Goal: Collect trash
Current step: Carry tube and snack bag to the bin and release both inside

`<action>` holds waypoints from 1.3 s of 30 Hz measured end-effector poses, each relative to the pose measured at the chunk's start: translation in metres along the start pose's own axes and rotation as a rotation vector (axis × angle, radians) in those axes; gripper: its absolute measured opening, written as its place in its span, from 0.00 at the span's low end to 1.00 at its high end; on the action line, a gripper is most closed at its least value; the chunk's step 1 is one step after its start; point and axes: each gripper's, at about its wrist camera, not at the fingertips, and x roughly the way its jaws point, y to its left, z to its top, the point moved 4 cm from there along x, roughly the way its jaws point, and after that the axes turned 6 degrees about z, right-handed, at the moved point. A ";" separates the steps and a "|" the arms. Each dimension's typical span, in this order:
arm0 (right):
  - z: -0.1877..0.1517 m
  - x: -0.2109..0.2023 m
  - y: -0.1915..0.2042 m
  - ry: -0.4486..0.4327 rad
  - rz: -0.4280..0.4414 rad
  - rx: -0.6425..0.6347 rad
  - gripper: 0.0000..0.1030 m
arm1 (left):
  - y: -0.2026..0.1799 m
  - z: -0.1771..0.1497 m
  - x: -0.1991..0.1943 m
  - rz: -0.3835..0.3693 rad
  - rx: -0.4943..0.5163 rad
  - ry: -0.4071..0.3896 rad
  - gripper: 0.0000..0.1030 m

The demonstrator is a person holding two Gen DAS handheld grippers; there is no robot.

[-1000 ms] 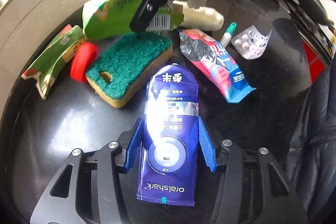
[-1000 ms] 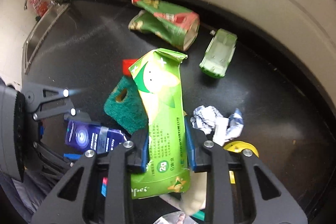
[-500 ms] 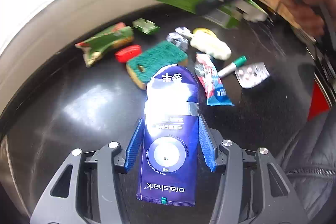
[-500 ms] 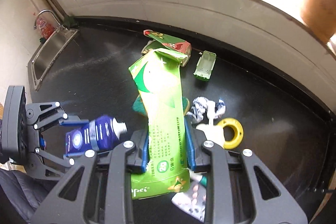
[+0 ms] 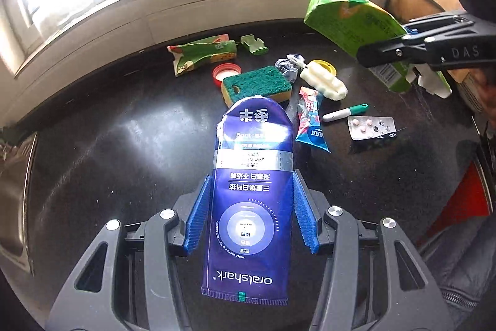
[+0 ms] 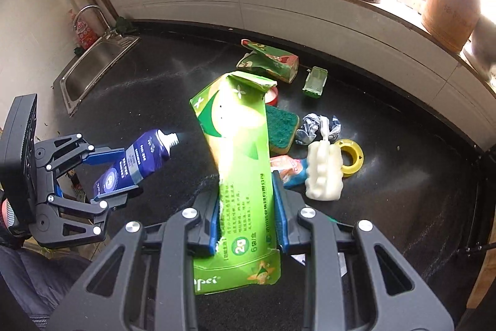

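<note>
A dark blue toothpaste tube (image 5: 251, 145) is clamped between the blue pads of my left gripper (image 5: 251, 176), lifted clear of the black counter (image 5: 124, 145). The right wrist view shows the same tube (image 6: 136, 157) in the left gripper (image 6: 124, 174), its open nozzle pointing right. My right gripper (image 6: 246, 194) is shut on a flattened green carton (image 6: 238, 138), also held in the air. From the left wrist view, that carton (image 5: 350, 17) and the right gripper (image 5: 387, 42) hang at the upper right.
On the counter lie a green sponge (image 5: 255, 82), red cap (image 5: 226, 72), crushed green-red carton (image 5: 201, 53), small green tray (image 5: 253, 45), crumpled foil (image 5: 286, 67), white foam piece (image 5: 324, 81), sachet (image 5: 310, 121), marker (image 5: 344, 112) and blister pack (image 5: 370, 127). A sink (image 6: 90, 67) sits far left.
Both grippers have risen from the counter with the tube and the green carton still held. The litter below looks smaller, and the window sill has come into view.
</note>
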 end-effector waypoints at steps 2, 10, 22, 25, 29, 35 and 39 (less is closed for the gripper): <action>-0.003 -0.004 0.006 -0.006 0.004 -0.011 0.27 | 0.002 -0.003 -0.005 0.014 -0.019 -0.005 0.49; 0.001 0.003 0.040 0.000 0.051 -0.072 0.27 | 0.037 -0.020 -0.033 0.117 -0.159 -0.029 0.49; 0.026 0.059 0.215 0.076 0.274 -0.340 0.27 | 0.138 -0.147 -0.106 0.403 -0.520 0.024 0.49; 0.019 0.083 0.282 0.127 0.347 -0.431 0.27 | 0.159 -0.197 -0.124 0.471 -0.625 0.066 0.49; -0.002 0.114 0.370 0.218 0.443 -0.565 0.28 | 0.184 -0.263 -0.142 0.542 -0.778 0.115 0.49; -0.042 0.169 0.486 0.371 0.542 -0.714 0.28 | 0.215 -0.354 -0.144 0.614 -0.978 0.180 0.49; -0.059 0.219 0.530 0.459 0.536 -0.722 0.28 | 0.236 -0.406 -0.121 0.608 -1.080 0.196 0.49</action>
